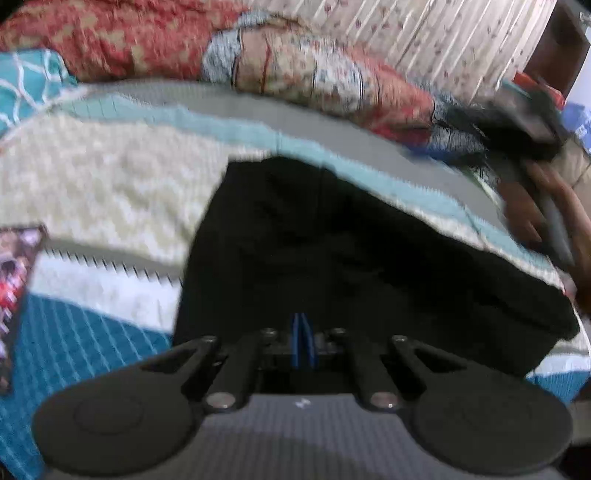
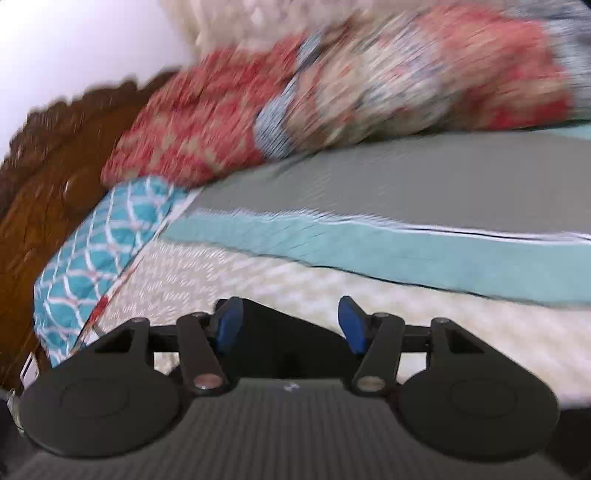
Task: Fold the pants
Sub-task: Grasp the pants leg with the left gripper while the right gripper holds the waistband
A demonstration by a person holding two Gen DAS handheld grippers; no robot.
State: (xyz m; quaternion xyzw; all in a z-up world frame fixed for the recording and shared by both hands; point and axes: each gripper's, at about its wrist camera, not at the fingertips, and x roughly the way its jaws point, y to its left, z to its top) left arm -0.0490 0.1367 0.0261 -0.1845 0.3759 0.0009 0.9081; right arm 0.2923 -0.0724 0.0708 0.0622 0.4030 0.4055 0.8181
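Black pants (image 1: 332, 240) lie spread on the bed's cream and teal cover (image 1: 92, 177), blurred in the left wrist view. My left gripper (image 1: 303, 339) sits at their near edge, its blue pads pressed together with the dark cloth running right up to them. In the right wrist view my right gripper (image 2: 290, 325) stands open over the cream part of the cover (image 2: 258, 273). A dark corner of the pants (image 2: 284, 339) lies below the gap, touching neither blue pad (image 2: 229, 325). A person's hand (image 1: 528, 210) on a dark handle shows at the right of the left wrist view.
A red patterned quilt (image 2: 229, 110) is bunched along the far side of the bed. A teal lattice pillow (image 2: 96, 251) lies by the carved wooden headboard (image 2: 48, 184). A flowered curtain (image 1: 443, 33) hangs behind. Dark clutter (image 1: 517, 122) sits at the far right.
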